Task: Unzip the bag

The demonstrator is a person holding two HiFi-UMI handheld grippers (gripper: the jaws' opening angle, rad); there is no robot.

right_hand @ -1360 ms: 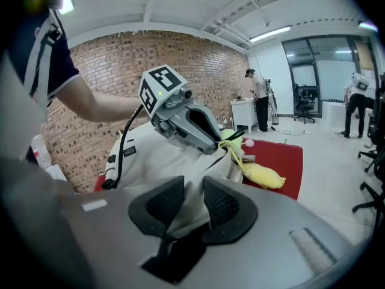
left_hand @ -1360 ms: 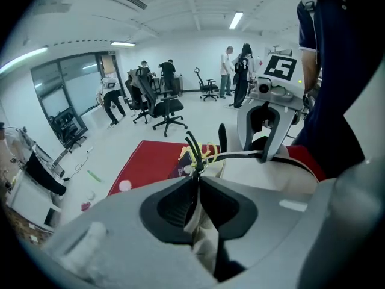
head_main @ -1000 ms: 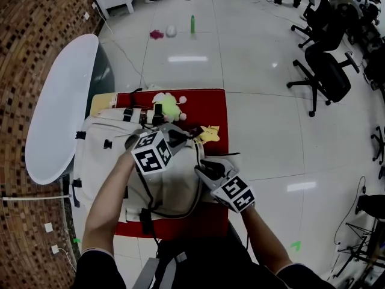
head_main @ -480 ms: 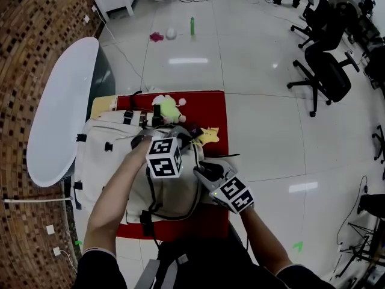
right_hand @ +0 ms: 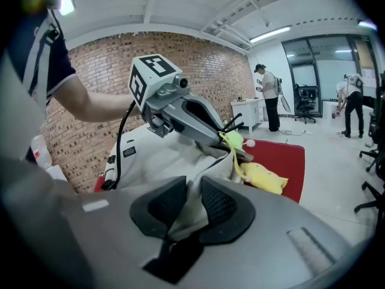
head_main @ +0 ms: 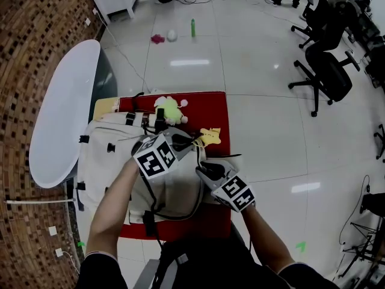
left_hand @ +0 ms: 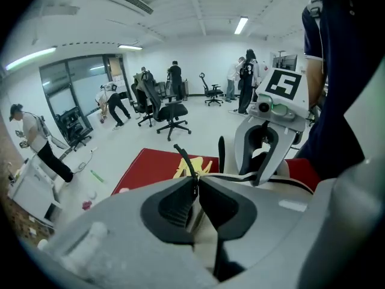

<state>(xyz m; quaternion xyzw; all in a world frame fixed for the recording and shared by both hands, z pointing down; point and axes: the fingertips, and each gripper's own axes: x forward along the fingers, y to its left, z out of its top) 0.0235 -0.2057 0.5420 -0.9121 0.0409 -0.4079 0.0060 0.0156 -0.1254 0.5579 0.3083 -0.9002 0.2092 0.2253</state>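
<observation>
The cream bag (head_main: 108, 161) lies flat on the red table (head_main: 212, 110). It covers the table's left and middle and reaches past its left edge, with a red strip bare along the near edge and the right side. The left gripper (left_hand: 195, 180) points down at the top of the bag, near the far edge. Its jaws have just been closing and now stand narrow, pinched on the thin black zip pull (left_hand: 185, 158), which sticks up out of the slit between the pads. The right gripper (right_hand: 194, 188) is at the bag's right side. Its jaws have also just been closing, and a fold of cream bag cloth is nipped between the pads. A green plush (head_main: 169, 108) sits at the far edge, touching the bag. A yellow star (head_main: 210, 136) lies just beside the left gripper's tip, toward the right edge.
</observation>
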